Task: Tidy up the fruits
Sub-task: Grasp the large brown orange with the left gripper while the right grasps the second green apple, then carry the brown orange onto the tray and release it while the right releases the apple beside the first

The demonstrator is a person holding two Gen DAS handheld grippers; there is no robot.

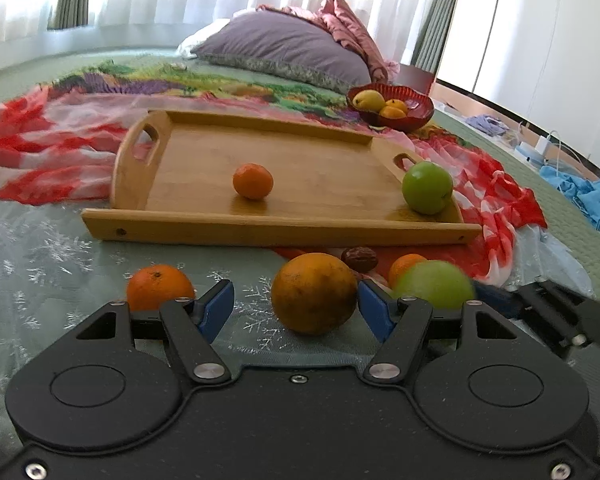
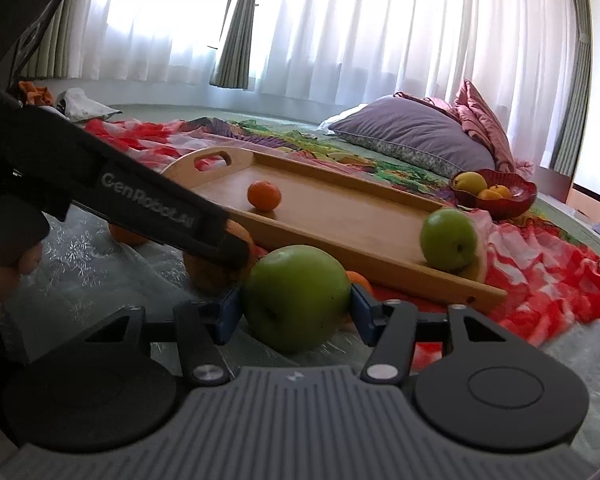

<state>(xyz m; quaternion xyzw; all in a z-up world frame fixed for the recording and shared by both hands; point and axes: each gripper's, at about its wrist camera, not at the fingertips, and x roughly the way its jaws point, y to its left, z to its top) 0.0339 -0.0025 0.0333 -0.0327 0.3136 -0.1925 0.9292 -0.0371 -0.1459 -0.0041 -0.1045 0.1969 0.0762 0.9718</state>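
My left gripper (image 1: pixel 295 308) stands open around a large dull orange (image 1: pixel 314 292) on the bed. Its right pad is at the orange's edge and its left pad stands apart from it. My right gripper (image 2: pixel 296 308) is shut on a green apple (image 2: pixel 296 298), with a blue pad against each side. That apple also shows blurred in the left wrist view (image 1: pixel 434 290). A wooden tray (image 1: pixel 276 232) lies beyond, holding a mandarin (image 1: pixel 253 181) and a second green apple (image 1: pixel 427 188) at its right end.
Loose on the bed are a bright orange (image 1: pixel 158 286), a small orange (image 1: pixel 406 266) and a brown dried fruit (image 1: pixel 359 258). A red bowl (image 1: pixel 420 114) of yellow fruit sits behind the tray, near a purple pillow (image 1: pixel 284 46). A red patterned cloth (image 1: pixel 40 152) lies under the tray.
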